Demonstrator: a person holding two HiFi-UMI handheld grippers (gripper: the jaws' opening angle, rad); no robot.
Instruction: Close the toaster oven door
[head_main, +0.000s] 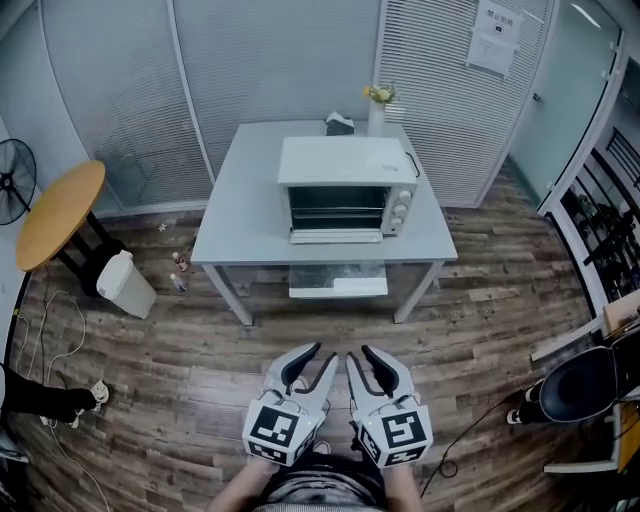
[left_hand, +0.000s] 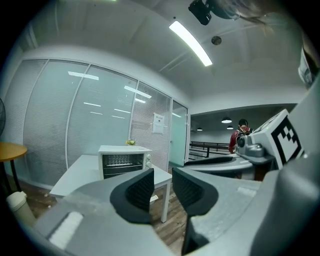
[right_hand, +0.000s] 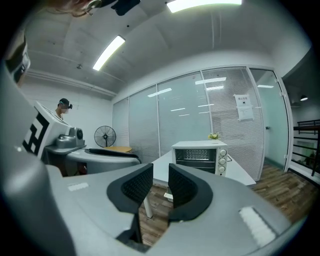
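Note:
A white toaster oven (head_main: 345, 190) stands on the grey table (head_main: 250, 220), well ahead of me across the wooden floor. Its door (head_main: 336, 237) is folded down flat at the front, so the dark inside shows. Both grippers are held low and close to my body, far from the oven. My left gripper (head_main: 322, 352) has its jaws apart and empty. My right gripper (head_main: 359, 352) beside it is the same. In the left gripper view the oven (left_hand: 124, 160) sits beyond the left gripper (left_hand: 163, 185). In the right gripper view the oven (right_hand: 200, 152) is past the right gripper (right_hand: 161, 182).
A vase of flowers (head_main: 378, 105) stands at the table's back edge. A white flat piece (head_main: 338, 280) lies under the table. A white bin (head_main: 125, 283), a round wooden table (head_main: 62, 212) and a fan (head_main: 15, 180) are at the left. A chair (head_main: 580, 385) is at the right.

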